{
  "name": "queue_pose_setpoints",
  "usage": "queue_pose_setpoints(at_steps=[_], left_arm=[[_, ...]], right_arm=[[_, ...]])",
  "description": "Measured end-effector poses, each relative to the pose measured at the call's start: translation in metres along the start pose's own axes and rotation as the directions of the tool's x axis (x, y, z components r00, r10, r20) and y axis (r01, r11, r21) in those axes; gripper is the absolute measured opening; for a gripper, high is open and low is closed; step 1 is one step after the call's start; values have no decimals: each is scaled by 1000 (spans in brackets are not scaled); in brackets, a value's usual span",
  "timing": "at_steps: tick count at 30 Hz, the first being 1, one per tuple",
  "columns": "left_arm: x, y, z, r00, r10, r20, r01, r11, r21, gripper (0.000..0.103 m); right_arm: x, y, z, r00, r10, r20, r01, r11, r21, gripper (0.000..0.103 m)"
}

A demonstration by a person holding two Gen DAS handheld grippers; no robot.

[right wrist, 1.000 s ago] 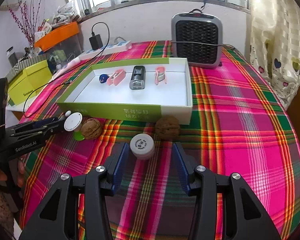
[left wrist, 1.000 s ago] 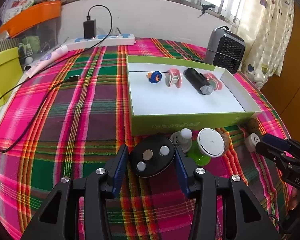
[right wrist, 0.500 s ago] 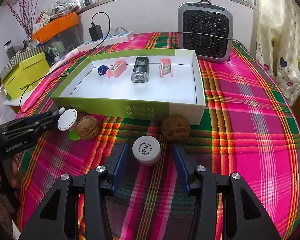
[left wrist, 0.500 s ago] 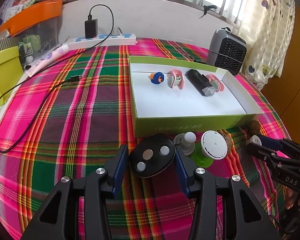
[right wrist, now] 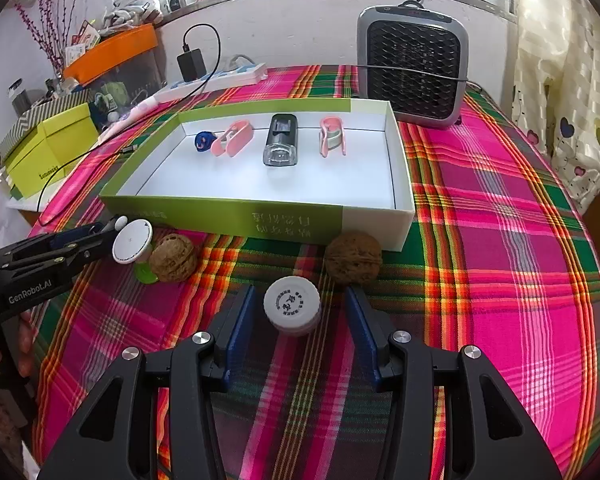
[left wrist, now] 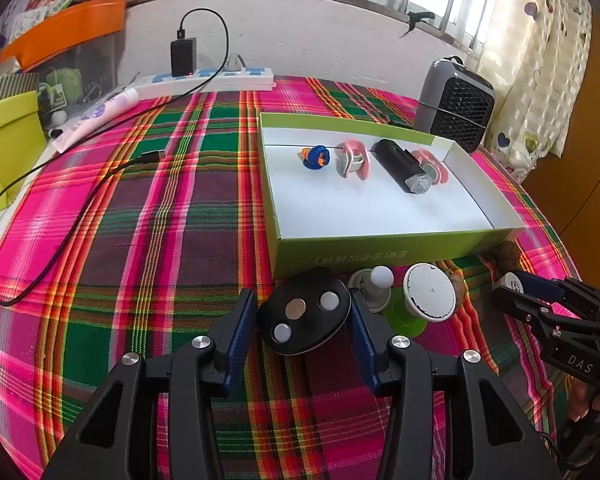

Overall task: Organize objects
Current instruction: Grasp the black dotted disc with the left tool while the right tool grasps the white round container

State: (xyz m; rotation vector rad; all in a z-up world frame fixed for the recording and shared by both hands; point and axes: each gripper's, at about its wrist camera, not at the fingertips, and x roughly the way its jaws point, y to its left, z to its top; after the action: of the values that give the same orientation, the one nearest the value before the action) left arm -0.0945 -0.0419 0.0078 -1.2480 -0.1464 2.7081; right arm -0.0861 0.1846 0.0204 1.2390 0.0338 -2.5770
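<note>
My left gripper [left wrist: 302,314] is open around a black oval disc [left wrist: 304,312] with three round studs; the pads stand just off its sides. My right gripper [right wrist: 298,310] is open around a small white capped jar [right wrist: 293,310] on the cloth. The green-walled white box [right wrist: 220,216] holds a blue-orange piece [left wrist: 317,157], two pink clips [left wrist: 353,159] and a black cylinder [left wrist: 400,166]. Two walnuts [right wrist: 353,258] lie in front of the box. A white disc on a green base [left wrist: 429,298] and a small white knob [left wrist: 381,278] stand beside the left gripper.
The table has a pink and green plaid cloth [left wrist: 140,220]. A grey heater [right wrist: 414,68] stands behind the box. A power strip with a charger [left wrist: 204,76] and a black cable [left wrist: 60,220] lie at the back left. Yellow-green boxes [right wrist: 48,148] stand at the left edge.
The right gripper has moved forward, so the white jar now sits deeper between its fingers. The left gripper has stayed around the black disc.
</note>
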Motion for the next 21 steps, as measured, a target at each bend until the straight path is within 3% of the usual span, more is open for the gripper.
queue_pose_setpoints(at_steps=[6, 8, 21], left_arm=[[0, 0, 0, 1000, 0, 0, 0, 1000, -1, 43], [0, 0, 0, 1000, -2, 0, 2, 1000, -1, 43], [-1, 0, 0, 1000, 0, 0, 0, 1000, 0, 43]], right_arm=[[-1, 1, -1, 1000, -5, 0, 5, 1000, -7, 41], [-1, 1, -1, 1000, -7, 0, 7, 1000, -9, 35], [-1, 2, -1, 1000, -6, -1, 6, 1000, -13, 29]])
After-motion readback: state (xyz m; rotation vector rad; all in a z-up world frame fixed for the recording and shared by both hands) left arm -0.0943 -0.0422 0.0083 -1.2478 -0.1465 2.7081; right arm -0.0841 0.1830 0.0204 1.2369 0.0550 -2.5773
